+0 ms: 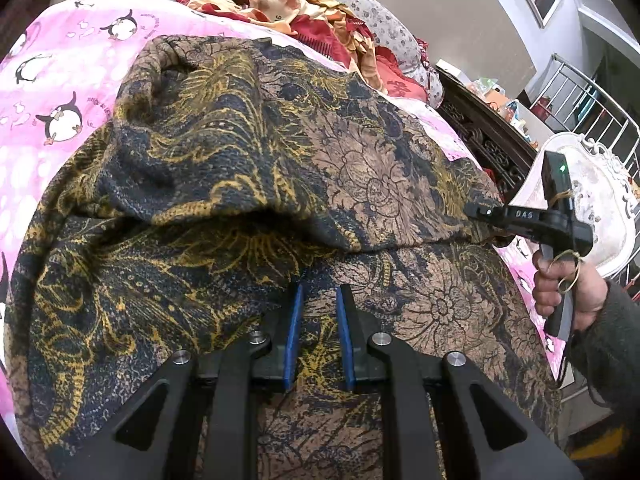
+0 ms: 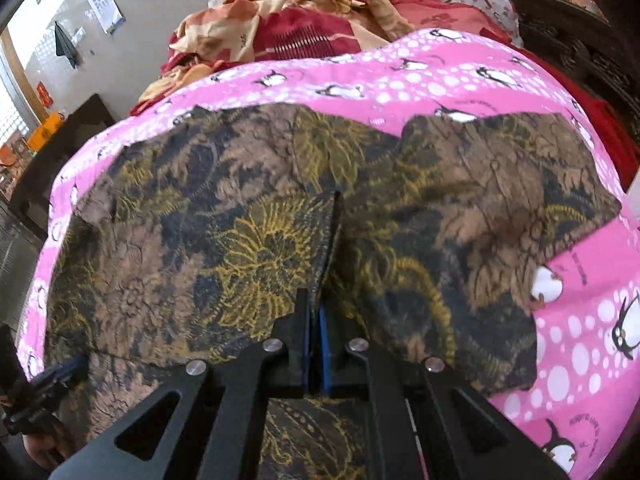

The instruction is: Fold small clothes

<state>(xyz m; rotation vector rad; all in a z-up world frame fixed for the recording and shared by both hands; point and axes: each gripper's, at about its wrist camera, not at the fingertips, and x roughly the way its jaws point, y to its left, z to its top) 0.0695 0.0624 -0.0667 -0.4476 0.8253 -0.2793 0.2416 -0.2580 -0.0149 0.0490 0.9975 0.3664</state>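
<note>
the brown and gold floral garment (image 1: 248, 168) is spread over the pink penguin blanket (image 1: 60, 92), covering most of it, with pink showing around its far and side edges. part of the garment is folded over itself, leaving a thick rolled ridge across the middle in the left wrist view.

left tongs (image 1: 318, 294) sit at the near edge of the garment, just below that ridge. the blue pads look a bit apart in the picture, with cloth running between them, but they're squeezed as far shut as they go, so gripping the garment.

right tongs (image 2: 320, 300) are pinched shut on a raised fold of the same garment, fabric standing up between the tips. in the left view the right hand (image 1: 568, 292) holds them at the garment's right edge.

beyond the blanket's far edge lies a red and orange heap of cloth (image 2: 280, 28).
</note>
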